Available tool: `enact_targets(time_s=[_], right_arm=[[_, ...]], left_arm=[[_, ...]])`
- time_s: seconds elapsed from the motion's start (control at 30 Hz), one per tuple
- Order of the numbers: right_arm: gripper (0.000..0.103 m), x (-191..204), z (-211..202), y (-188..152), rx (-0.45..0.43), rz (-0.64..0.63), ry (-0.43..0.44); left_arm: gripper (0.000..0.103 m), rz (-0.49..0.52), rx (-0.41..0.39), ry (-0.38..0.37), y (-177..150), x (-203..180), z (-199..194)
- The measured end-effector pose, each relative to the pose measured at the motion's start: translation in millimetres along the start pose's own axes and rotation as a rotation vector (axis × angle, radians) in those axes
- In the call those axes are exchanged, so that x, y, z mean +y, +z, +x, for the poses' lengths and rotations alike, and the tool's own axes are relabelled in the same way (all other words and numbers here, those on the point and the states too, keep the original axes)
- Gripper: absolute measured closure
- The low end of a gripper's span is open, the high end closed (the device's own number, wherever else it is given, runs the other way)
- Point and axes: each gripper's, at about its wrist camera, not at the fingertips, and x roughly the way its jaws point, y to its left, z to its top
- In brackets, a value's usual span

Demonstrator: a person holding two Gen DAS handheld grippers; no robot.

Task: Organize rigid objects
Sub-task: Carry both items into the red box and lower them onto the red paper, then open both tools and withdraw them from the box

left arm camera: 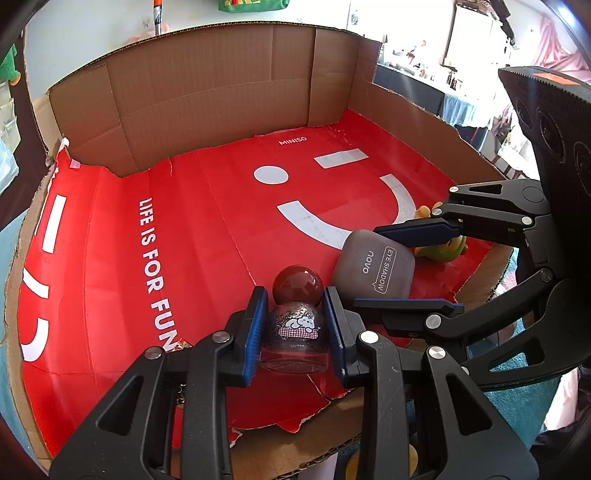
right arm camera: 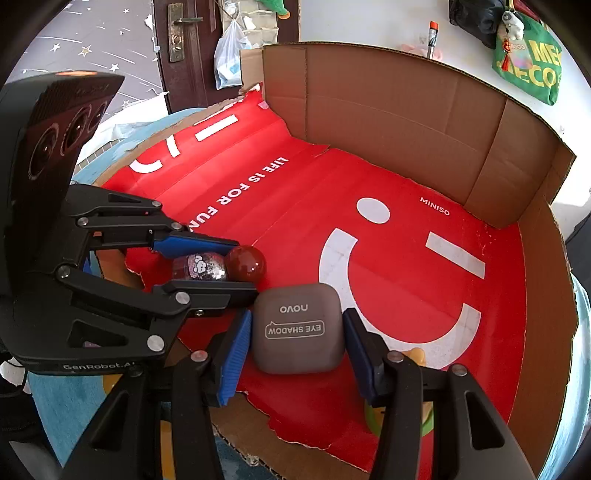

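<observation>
"novo EYE SHADOW" — grey case (right arm camera: 300,328); "MINISO" — red sheet (right arm camera: 406,280)

A brown door (right arm camera: 184,51) with a brass handle (right arm camera: 176,31), a hanging plastic bag (right arm camera: 229,55), and a green tote (right arm camera: 532,62).

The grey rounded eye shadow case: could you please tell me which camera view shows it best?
The right wrist view: the grey rounded eye shadow case sits centred, its whole lid visible. The left wrist view shows it farther off, partly hidden.
</observation>
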Motion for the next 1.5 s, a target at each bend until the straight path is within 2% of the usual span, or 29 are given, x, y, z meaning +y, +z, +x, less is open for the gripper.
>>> enact_targets(time_s=[0.4, 0.57, 0.93, 1.2, 1.5], right_arm=[[0.048, -1, -1, -1, 0.001, 0.001, -0.004], [0.043, -3, -3, -2, -0.001, 0.008, -0.008], [0.041, -2, -13, -6, -0.006, 0.014, -0.011], [0.033, 7, -44, -12, -0.053, 0.014, -0.031], [0.028, 17, -99, -27, -0.147, 0.048, -0.074]], left_arm=[[0.074, -0.010, 0.000, 0.007, 0, 1, -1], [0.074, -0.015, 0.000, 0.015, 0, 1, -2], [0.074, -0.029, -0.052, 0.019, 3, -3, -23], [0.074, -0.031, -0.117, 0.019, -3, -15, -57], [0.071, -0.051, -0.206, -0.002, -19, -30, -103]])
